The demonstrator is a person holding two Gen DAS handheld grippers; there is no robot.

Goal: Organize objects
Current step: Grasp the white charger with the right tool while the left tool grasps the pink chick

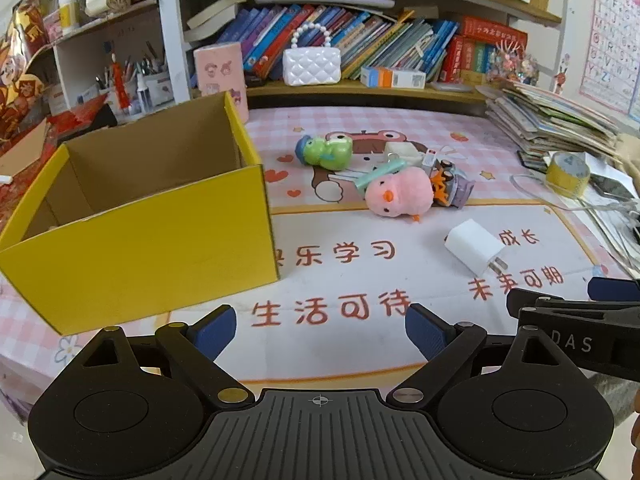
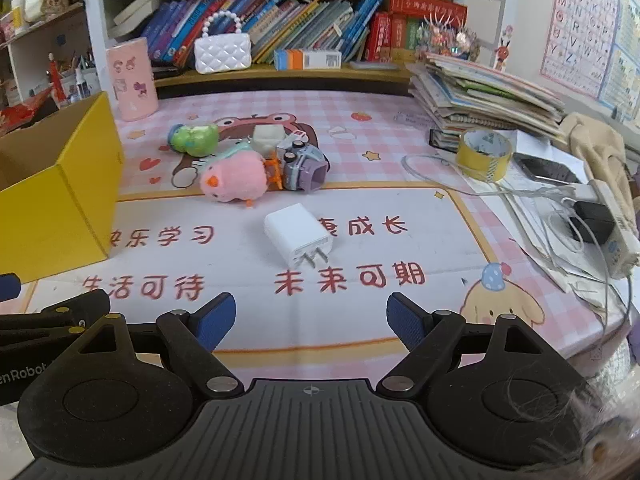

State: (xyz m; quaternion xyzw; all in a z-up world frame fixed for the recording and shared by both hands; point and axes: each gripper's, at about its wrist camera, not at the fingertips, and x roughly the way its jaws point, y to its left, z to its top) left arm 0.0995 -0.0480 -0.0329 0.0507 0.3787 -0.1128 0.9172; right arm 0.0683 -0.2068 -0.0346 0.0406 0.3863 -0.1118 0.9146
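The white charger (image 2: 298, 234) lies flat on the desk (image 2: 400, 320), prongs toward the cameras, its long axis slanting from far left to near right. It sits straight ahead of the right hand-held gripper (image 2: 310, 322), which looks the nearer one; from the left hand-held gripper (image 1: 320, 330) it lies off to the right. Both are spread wide and hold nothing. The yellow box (image 1: 152, 240) stands open to the left, toys (image 2: 234, 180) beyond.

The yellow box (image 1: 152, 240) is smooth cardboard, plain brown inside. The pink chick (image 2: 236, 178) is soft and fuzzy. The white charger (image 2: 298, 234) is smooth plastic with shiny metal prongs. The white handbag (image 1: 312, 66) is glossy and quilted.
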